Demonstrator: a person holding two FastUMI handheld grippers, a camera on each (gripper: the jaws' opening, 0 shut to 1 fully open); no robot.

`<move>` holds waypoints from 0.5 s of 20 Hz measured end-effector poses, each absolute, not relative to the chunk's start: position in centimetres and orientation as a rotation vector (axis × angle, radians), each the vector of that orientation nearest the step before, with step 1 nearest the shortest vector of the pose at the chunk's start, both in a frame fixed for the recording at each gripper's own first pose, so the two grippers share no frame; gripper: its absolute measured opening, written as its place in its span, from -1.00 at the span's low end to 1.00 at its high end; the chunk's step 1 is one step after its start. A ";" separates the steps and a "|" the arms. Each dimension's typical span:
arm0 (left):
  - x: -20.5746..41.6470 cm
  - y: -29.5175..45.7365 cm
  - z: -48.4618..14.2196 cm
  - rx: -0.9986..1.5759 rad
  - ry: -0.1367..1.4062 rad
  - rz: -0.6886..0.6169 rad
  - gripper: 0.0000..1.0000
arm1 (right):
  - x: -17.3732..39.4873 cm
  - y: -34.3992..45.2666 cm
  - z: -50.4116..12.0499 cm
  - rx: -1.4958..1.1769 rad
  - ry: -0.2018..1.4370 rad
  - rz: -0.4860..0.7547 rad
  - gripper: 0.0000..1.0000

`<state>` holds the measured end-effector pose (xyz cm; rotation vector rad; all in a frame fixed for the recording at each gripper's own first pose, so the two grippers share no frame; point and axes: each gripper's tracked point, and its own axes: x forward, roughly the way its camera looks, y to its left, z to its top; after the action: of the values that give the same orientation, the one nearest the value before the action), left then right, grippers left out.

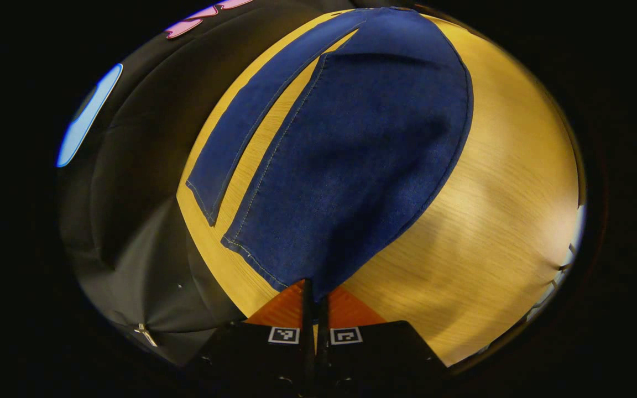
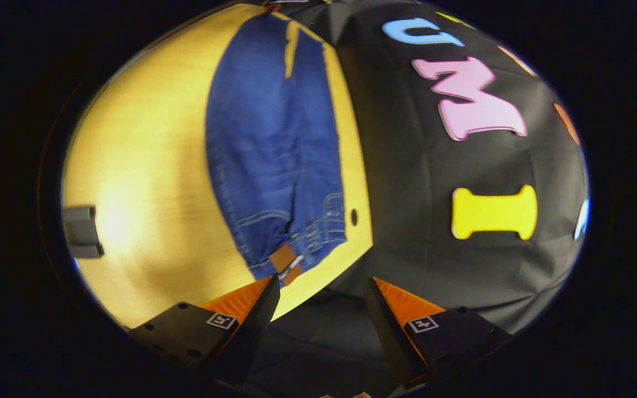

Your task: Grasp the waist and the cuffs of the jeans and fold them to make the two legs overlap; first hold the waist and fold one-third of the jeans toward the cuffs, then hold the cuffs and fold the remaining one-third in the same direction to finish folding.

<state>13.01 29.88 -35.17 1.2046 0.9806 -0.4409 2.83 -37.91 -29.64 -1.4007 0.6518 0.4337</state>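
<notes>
A: Denim jeans (image 1: 351,166) lie on the wooden counter (image 1: 490,221). The left claw (image 1: 314,298) is clamped on one cuff, lifting that leg.

B: And the right claw (image 2: 321,301)?

A: Apart, near the waist (image 2: 291,243), gripping nothing. Legs don't overlap yet; both folds remain.

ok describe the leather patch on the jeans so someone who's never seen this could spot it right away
On the wooden table lie the blue jeans, stretched along its edge by the black cloth wall. Follow them down to the waistband, the end nearest the right gripper, whose jaws stand open. There sits the leather patch, a small brown rectangle, the one spot on the denim that isn't blue.
</notes>
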 end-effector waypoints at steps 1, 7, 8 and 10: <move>13.0 29.8 -35.2 1.205 0.980 -0.439 -0.88 | 2.5 -38.1 -31.2 -1.430 0.687 0.481 0.91; 13.1 30.0 -35.2 1.195 0.959 -0.418 -0.88 | 2.4 -40.2 -37.5 -1.530 0.837 0.605 0.92; 13.1 30.0 -35.2 1.195 0.958 -0.413 -0.88 | 3.0 -40.3 -37.5 -1.548 0.829 0.596 0.94; 13.1 29.9 -35.1 1.195 0.951 -0.405 -0.88 | 4.5 -39.6 -37.6 -1.551 0.787 0.592 0.91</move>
<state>13.07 29.87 -35.11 1.1946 0.9513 -0.4045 4.45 -39.57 -37.57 -1.5508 0.7865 0.5916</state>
